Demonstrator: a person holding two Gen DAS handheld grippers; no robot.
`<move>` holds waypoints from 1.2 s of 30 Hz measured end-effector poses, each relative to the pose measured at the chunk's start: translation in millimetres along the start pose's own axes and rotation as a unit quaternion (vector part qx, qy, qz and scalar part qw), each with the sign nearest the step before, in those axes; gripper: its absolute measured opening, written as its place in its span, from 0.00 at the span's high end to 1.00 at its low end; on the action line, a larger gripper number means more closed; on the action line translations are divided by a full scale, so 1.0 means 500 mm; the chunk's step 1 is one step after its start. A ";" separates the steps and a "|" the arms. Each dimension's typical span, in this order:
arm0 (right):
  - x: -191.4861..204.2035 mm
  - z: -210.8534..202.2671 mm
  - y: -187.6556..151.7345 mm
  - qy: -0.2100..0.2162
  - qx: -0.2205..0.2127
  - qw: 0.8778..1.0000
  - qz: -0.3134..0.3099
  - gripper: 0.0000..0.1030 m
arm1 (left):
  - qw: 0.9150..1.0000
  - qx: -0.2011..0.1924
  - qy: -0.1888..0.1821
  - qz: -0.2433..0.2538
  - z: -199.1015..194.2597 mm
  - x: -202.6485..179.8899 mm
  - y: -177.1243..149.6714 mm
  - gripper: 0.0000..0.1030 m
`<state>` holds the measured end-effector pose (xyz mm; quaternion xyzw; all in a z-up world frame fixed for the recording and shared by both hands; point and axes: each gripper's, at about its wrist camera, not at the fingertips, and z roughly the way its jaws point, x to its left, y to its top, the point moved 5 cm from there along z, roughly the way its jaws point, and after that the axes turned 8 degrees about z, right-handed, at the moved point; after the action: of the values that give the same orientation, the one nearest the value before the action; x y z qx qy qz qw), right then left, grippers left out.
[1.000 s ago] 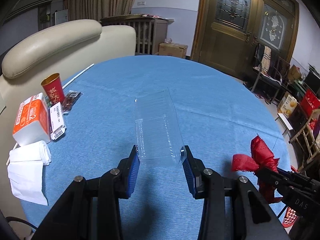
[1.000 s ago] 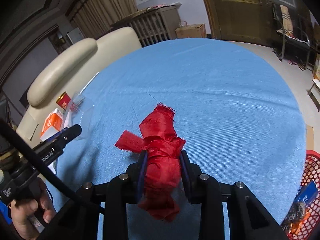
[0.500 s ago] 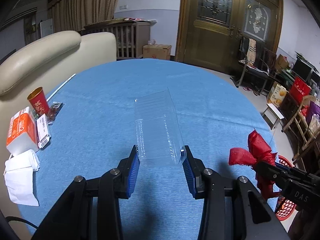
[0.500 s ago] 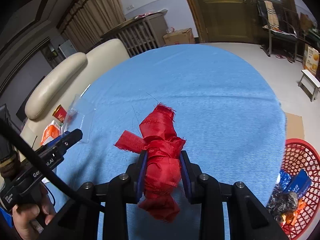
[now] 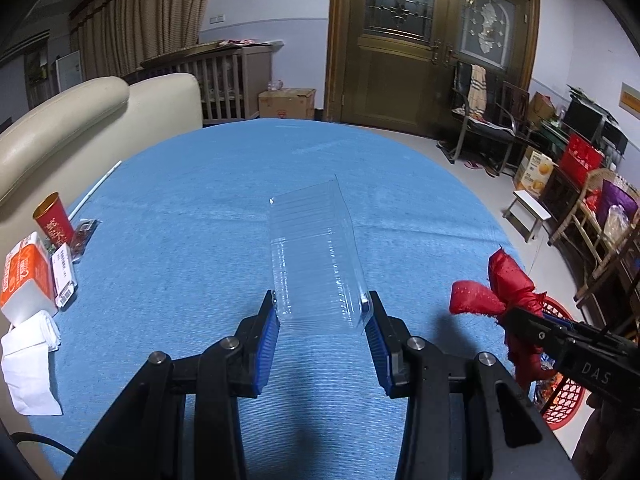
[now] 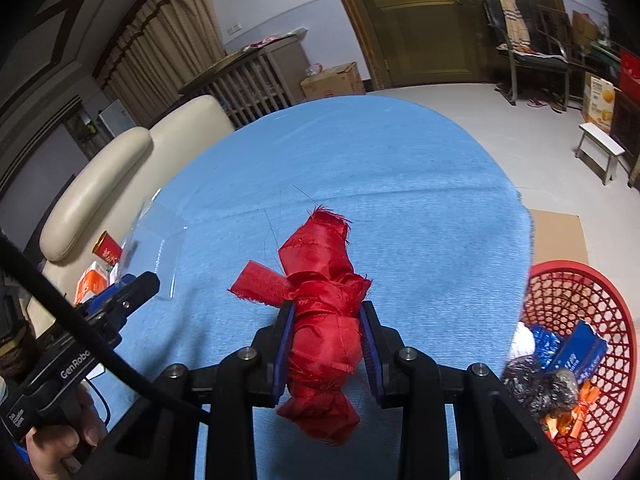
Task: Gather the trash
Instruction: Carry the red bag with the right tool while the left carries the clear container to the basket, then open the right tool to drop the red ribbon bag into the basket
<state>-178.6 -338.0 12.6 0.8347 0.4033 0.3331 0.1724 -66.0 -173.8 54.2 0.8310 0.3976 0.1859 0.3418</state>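
Observation:
My left gripper (image 5: 322, 312) is shut on a clear plastic box (image 5: 314, 256), held above the blue round table (image 5: 200, 208). The box sticks out forward past the blue pads. My right gripper (image 6: 326, 338) is shut on a knotted red cloth (image 6: 320, 300), which bulges above and below the pads. That cloth (image 5: 504, 288) also shows at the right in the left wrist view, over the table's edge. A red mesh basket (image 6: 608, 280) stands on the floor right of the table, with blue and dark wrappers in it. The clear box (image 6: 156, 240) appears faintly at the left in the right wrist view.
On the table's left edge lie a red paper cup (image 5: 52, 216), an orange-and-white pack (image 5: 26, 276), a labelled packet (image 5: 64, 276) and a white tissue (image 5: 28, 356). A cream sofa (image 5: 80, 120) backs that side. Chairs, boxes and a stool crowd the right wall.
Both grippers have swung to the right with their loads. The red basket has come further into the right wrist view, and the cup and packs have slid left in the left wrist view.

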 end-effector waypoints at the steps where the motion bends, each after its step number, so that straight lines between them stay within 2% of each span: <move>1: -0.005 -0.001 0.001 -0.002 -0.001 1.000 0.002 0.67 | 1.000 0.000 -0.003 0.003 0.001 -0.006 0.001 0.58; 12: -0.109 -0.063 0.012 -0.041 -0.034 0.997 0.047 0.67 | 0.998 -0.004 -0.046 0.034 0.000 -0.100 0.011 0.58; 23: -0.317 -0.164 0.010 -0.119 -0.072 0.983 0.123 0.67 | 0.988 0.010 -0.122 0.090 -0.007 -0.274 0.009 0.58; 29: -0.408 -0.175 -0.001 -0.150 -0.068 0.975 0.152 0.67 | 0.983 0.021 -0.144 0.113 -0.007 -0.334 0.005 0.58; 36: -0.469 -0.156 -0.032 -0.172 -0.046 0.969 0.172 0.65 | 0.979 0.027 -0.154 0.132 -0.009 -0.379 0.001 0.58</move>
<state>-347.9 -511.2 -38.2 0.9273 0.2028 0.2274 0.2172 -184.7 -321.3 50.5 0.9040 0.2315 0.0881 0.3485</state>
